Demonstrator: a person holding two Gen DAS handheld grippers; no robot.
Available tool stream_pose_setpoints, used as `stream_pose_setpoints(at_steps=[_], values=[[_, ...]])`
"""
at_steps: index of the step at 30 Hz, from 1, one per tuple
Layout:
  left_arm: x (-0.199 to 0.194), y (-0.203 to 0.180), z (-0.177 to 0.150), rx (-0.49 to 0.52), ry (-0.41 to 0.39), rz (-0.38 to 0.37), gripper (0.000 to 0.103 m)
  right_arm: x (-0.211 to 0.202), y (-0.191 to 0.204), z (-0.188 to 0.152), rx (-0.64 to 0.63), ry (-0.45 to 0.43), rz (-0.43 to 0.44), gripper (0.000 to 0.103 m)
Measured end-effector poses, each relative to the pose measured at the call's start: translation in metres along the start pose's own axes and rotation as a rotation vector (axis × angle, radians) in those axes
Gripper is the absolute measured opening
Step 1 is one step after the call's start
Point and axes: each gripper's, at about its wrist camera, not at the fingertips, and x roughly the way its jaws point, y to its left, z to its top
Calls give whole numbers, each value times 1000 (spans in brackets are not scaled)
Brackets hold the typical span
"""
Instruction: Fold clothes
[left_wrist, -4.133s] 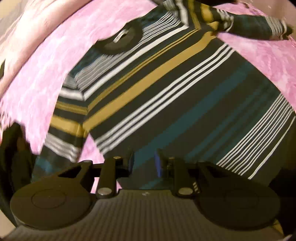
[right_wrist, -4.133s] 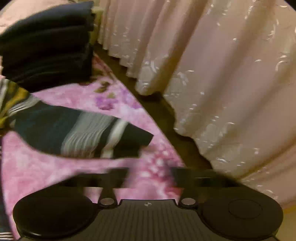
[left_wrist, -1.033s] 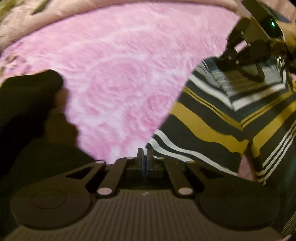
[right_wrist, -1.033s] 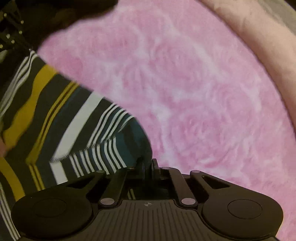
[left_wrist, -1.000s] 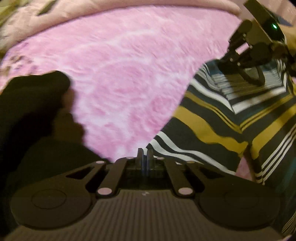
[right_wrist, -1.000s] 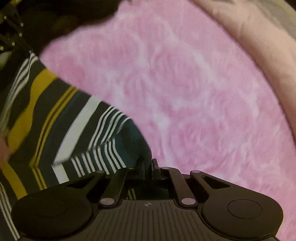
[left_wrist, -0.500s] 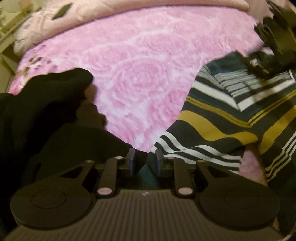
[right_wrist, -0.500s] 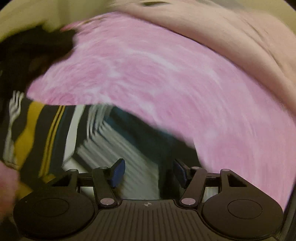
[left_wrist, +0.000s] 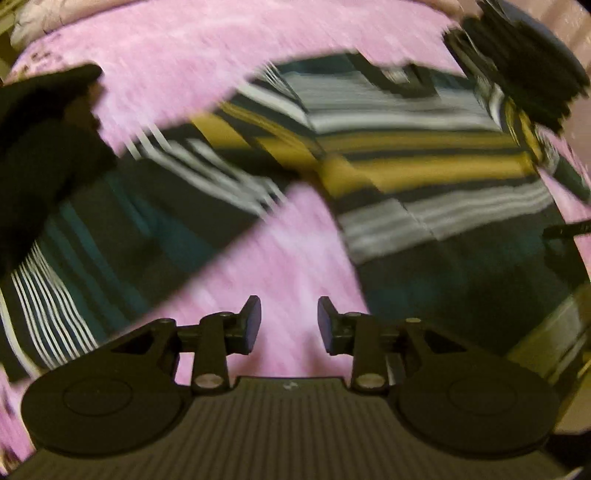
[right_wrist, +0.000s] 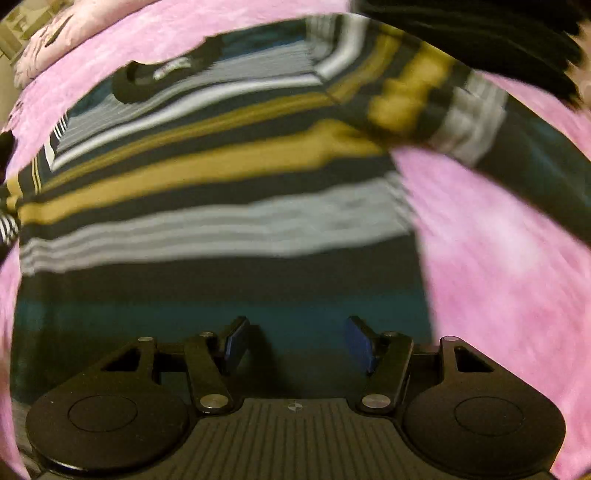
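Striped sweater (left_wrist: 424, 162) lies spread on the pink blanket (left_wrist: 280, 251), sleeves out: left view, your left tool (left_wrist: 288, 321) gapes empty over blanket; right view, right tool (right_wrist: 295, 347) gapes above the hem, so folding seems underway.

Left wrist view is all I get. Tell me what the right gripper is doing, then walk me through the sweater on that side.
Observer: The right gripper is open, with nothing between its fingers.
Operator: Say what it is pointed at.
Observer: The dark teal band low on the sweater, which lies flat on the pink blanket.
Operator: Report the sleeve on that side.
Observer: That sleeve lies stretched out sideways across the blanket, not folded over the body.
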Motion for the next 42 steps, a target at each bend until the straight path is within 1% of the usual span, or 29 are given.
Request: stream_pose_setpoints(at_steps=[4, 8, 10, 12, 15, 20, 22, 24, 26, 28, 30, 31, 33, 34, 35, 39, 42], values=[[-2, -34, -42, -17, 70, -41, 32, -30, -35, -44, 42, 3, -17, 61], [-4, -62, -84, -30, 138, -84, 42, -52, -63, -95, 121, -7, -55, 61], [-2, -66, -105, -54, 164, -133, 42, -64, -77, -124, 156, -11, -74, 61], [2, -70, -123, -53, 183, -178, 42, -74, -81, -147, 179, -28, -76, 61], [3, -74, -146, -28, 194, -217, 42, -90, -81, -174, 169, -53, -63, 61], [3, -81, -169, 5, 187, -249, 39, -100, -80, -194, 115, -69, -66, 61], [3, -83, -173, 2, 180, -248, 32, -98, -81, -193, 106, -75, -38, 61], [2, -85, -178, -27, 182, -254, 20, -91, -80, -189, 75, -73, 5, 61], [4, -88, -182, -66, 191, -261, 16, -83, -81, -187, 44, -56, 56, 61], [6, -94, -184, -70, 192, -248, 16, -72, -84, -187, 31, -21, 117, 60], [9, -100, -181, -61, 194, -226, 7, -66, -89, -188, 26, -5, 150, 60], [10, -103, -180, -57, 195, -215, 6, -66, -93, -188, 34, 1, 163, 42], [7, -109, -179, -31, 195, -195, 5, -67, -107, -186, 101, 43, 167, 1], [3, -112, -179, -18, 193, -188, 4, -72, -113, -184, 126, 56, 166, 1], [-1, -115, -181, -15, 189, -186, 4, -81, -115, -183, 116, 66, 158, 1], [-19, -127, -190, -3, 175, -180, 4, -118, -111, -189, 33, 90, 149, 0], [-32, -136, -196, 6, 165, -176, 4, -109, -115, -197, 2, 118, 109, 0]])
